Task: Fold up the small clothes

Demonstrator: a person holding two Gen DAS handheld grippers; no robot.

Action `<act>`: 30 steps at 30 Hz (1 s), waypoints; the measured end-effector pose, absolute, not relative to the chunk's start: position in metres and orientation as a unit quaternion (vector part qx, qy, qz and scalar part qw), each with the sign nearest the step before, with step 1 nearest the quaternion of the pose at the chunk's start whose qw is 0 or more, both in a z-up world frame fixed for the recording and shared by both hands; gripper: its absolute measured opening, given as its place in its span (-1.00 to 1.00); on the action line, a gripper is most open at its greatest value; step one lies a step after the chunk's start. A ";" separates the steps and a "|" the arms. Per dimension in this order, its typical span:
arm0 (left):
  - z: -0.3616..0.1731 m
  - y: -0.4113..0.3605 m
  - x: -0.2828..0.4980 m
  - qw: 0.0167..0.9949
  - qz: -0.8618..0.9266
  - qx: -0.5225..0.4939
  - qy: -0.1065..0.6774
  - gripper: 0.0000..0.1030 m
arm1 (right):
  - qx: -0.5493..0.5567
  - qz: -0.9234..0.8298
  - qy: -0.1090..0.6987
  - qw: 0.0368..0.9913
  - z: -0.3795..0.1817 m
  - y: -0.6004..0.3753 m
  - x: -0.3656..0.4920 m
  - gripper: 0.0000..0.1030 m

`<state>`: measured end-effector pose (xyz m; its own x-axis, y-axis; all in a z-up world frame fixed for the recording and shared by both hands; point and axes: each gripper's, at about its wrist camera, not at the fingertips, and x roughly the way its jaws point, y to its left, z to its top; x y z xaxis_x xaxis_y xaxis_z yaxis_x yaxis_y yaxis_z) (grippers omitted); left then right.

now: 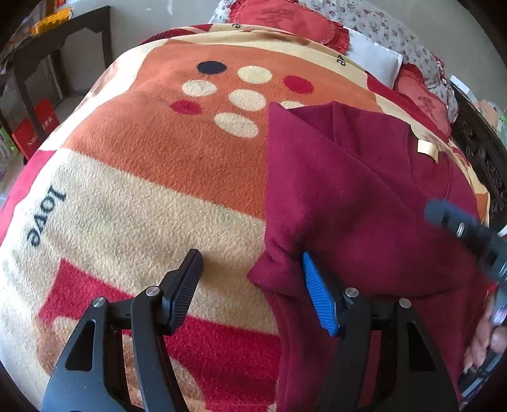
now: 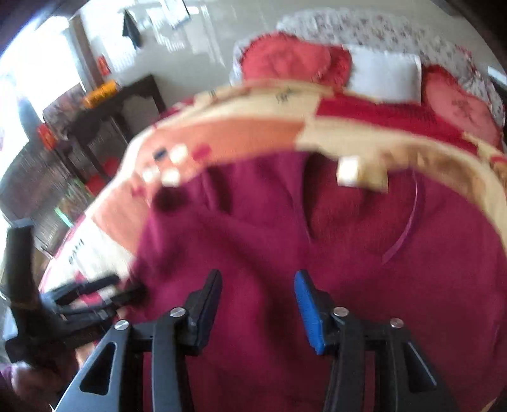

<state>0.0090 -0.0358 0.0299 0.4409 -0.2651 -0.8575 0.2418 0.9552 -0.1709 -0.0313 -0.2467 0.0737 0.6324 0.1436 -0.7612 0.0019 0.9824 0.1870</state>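
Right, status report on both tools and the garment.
Left tool open at the maroon garment edge. Right tool open above it, nothing gripped. Garment partly folded on the blanket. No obstruction seen.

One maroon garment (image 1: 364, 202), two tools, two red cushions (image 1: 285, 19)

A home bedroom: patterned blanket (image 1: 152, 177), red pillows (image 1: 285, 19) (frilled edges).

"love" in dark letters on cream band of blanket (image 1: 133, 202); single "e" letters near its far edge.
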 end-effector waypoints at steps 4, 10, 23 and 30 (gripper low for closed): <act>0.028 -0.036 0.006 0.851 -0.148 -0.012 0.503 0.27 | 0.004 0.054 0.415 0.908 0.080 -0.225 0.006 -0.04; 0.026 -0.032 0.007 0.849 -0.158 -0.023 0.504 0.29 | -0.076 0.132 0.457 0.876 0.053 -0.196 0.043 -0.15; 0.024 -0.038 0.008 0.854 -0.157 -0.014 0.497 0.40 | 0.017 0.083 0.445 0.892 0.050 -0.223 0.040 -0.93; 0.052 -0.037 0.007 0.869 -0.155 -0.017 0.469 0.39 | 0.081 0.043 0.423 0.902 0.077 -0.268 -0.041 -0.29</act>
